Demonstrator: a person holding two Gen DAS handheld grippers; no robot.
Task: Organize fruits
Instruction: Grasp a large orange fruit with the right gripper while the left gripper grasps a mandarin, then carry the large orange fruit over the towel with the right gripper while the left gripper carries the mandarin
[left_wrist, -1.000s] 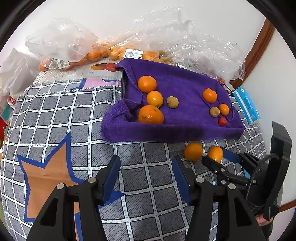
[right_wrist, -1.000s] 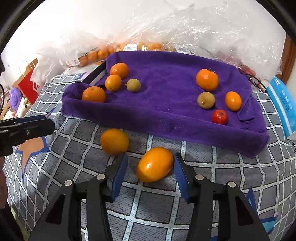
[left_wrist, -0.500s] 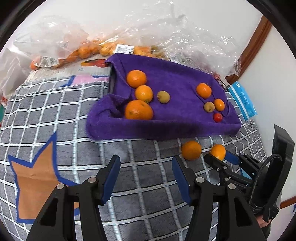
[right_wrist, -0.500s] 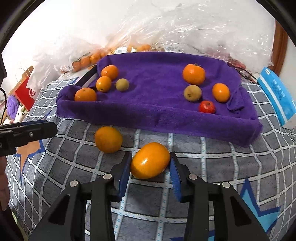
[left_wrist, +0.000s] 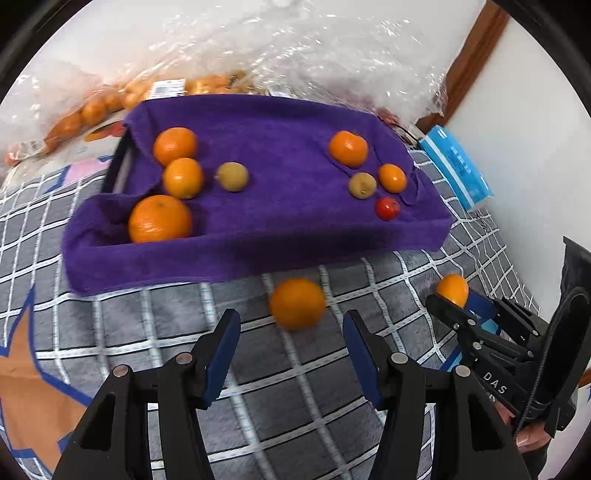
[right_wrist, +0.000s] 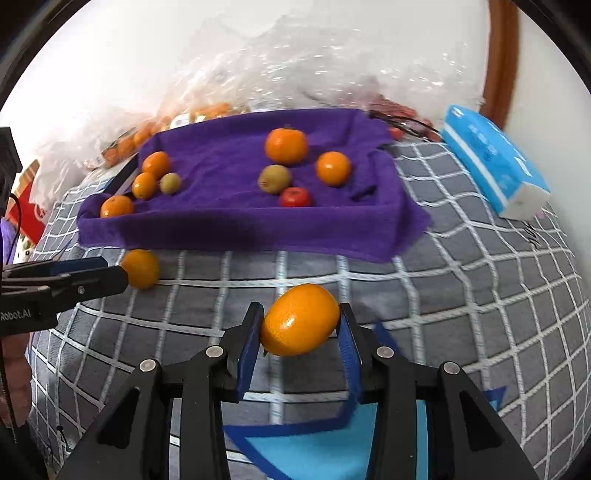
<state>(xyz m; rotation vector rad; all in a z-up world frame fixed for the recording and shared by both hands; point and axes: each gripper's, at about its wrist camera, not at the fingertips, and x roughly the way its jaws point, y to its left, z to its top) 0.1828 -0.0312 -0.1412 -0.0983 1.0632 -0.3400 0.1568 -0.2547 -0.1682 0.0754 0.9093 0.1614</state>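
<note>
Purple towel-lined tray (left_wrist: 258, 229) at twelve o'clock, several fruits inside. Round orange (left_wrist: 297, 302) loose on the checked blanket (left_wrist: 177, 317), just ahead of left tongs (left_wrist: 291, 354), at twelve, between half-open, empty blades. Oval orange (right_wrist: 300, 325) pinched in right tongs (right_wrist: 301, 345), long axis tilted across the blades, tray ahead.
</note>
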